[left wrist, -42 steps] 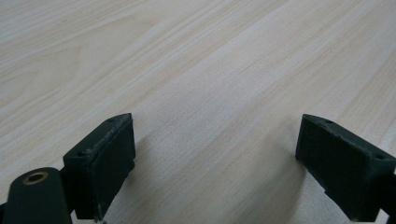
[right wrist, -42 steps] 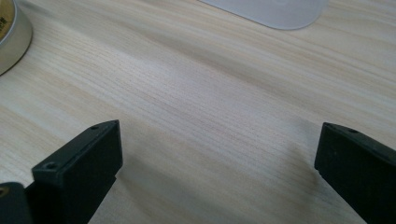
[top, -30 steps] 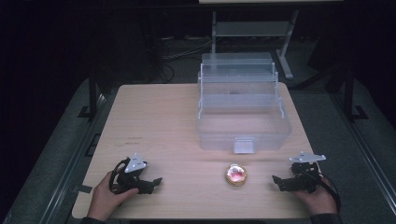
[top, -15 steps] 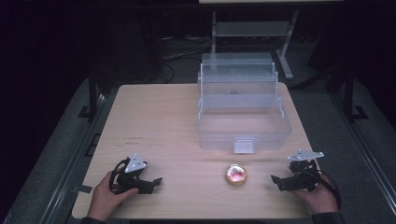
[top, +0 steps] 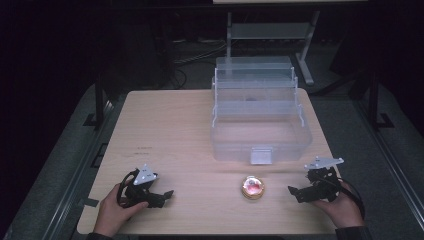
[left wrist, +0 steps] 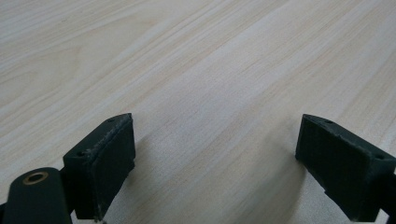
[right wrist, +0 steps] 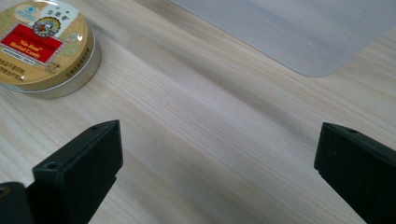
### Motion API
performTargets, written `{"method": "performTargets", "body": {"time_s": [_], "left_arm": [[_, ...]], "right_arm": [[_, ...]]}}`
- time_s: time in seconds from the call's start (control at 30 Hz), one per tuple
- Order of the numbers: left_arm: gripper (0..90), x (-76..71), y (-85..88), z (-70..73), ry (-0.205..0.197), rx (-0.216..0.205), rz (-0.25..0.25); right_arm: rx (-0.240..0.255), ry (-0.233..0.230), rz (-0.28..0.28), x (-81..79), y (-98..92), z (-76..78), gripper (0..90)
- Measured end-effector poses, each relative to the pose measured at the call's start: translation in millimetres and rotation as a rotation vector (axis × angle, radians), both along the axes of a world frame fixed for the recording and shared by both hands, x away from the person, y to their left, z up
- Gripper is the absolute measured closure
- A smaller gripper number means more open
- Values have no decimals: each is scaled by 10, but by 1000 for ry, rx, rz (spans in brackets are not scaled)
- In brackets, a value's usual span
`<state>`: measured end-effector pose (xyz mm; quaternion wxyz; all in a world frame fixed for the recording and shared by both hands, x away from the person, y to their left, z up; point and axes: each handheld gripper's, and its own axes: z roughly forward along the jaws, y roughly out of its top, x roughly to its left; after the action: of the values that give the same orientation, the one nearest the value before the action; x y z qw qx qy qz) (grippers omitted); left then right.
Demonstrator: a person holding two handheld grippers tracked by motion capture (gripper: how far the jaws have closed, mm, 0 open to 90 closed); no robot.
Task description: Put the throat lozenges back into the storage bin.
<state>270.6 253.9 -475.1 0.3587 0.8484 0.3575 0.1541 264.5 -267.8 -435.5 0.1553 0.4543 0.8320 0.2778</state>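
A light wooden table (top: 180, 130) carries a clear plastic box (top: 260, 120) with stepped tiers folded back, standing toward the far right. In front of it, near the table's front edge, lies a small round tin (top: 253, 187) with a gold lid and a red label.

The left gripper (top: 159, 196) rests on the table near the front left corner, held in the person's left hand (top: 112, 212). Its jaws stand wide apart, with bare wood between them in the left gripper view. The right gripper (top: 296, 192) rests near the front right, in the right hand (top: 340, 207); its jaws are also spread wide and hold nothing. The tin lies between the two grippers, closer to the right one, and nothing stands between them.

In the right gripper view the tin (right wrist: 42, 46) is cut off at the upper left, its small print too fine to read, and a cloudy corner of the box (right wrist: 299, 28) crosses the top. A dark spot inside the box's upper tier is too dim to identify. The room beyond the table is dark.
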Motion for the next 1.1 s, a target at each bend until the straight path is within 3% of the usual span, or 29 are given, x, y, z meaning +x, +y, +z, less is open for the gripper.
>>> {"method": "performTargets", "body": {"time_s": [0.4, 1.1], "left_arm": [[112, 0, -1, -1, 0, -2, 1], [112, 0, -2, -1, 0, -3, 1]], "right_arm": [[-20, 22, 41, 32, 56, 100, 8], [-62, 36, 167, 130, 303, 273, 8]]}}
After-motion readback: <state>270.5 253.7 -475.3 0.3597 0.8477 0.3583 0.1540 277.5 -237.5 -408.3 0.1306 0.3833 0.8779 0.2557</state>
